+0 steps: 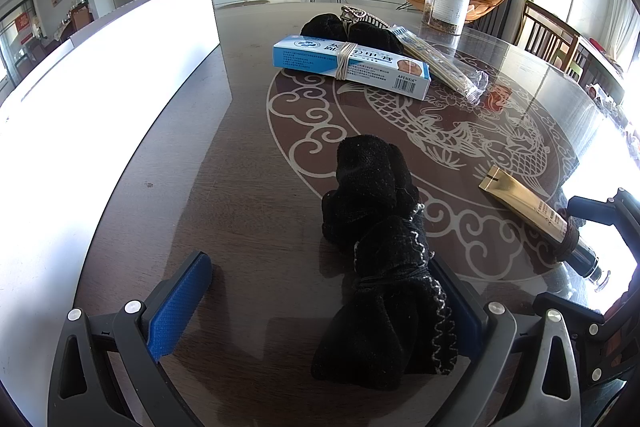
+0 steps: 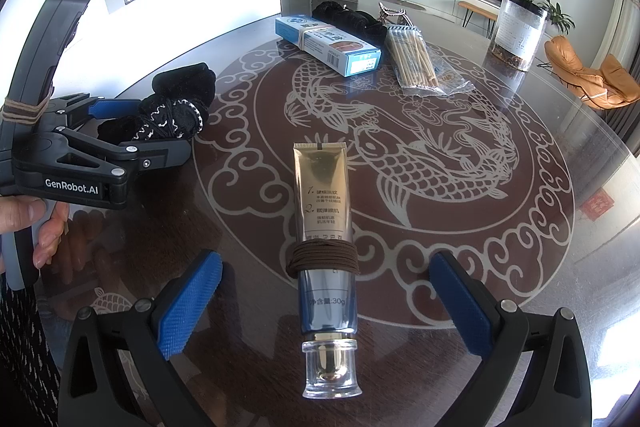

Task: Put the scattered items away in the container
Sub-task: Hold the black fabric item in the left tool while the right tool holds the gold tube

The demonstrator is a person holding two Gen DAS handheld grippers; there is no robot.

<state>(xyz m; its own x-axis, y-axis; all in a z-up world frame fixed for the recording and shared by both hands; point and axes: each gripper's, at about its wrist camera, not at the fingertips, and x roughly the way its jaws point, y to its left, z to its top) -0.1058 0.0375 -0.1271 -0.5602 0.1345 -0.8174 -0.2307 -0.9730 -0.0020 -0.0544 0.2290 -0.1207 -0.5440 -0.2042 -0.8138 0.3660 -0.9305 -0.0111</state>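
Black velvet pouch (image 1: 384, 267) lies on the glass table (image 1: 248, 187) between my spread left gripper (image 1: 320, 303) fingers for a pinch, right gripper (image 2: 324, 311) spread astride the gold cream tube (image 2: 324, 227), white container (image 1: 100, 99) alongside.

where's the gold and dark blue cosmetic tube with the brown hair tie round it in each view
Left wrist view: the gold and dark blue cosmetic tube lies at the right edge, beside the right gripper.
Right wrist view: it lies bottom centre, clear cap nearest, between the open fingers of the right gripper.
Shared landmark: the blue and white medicine box on the far side of the table.
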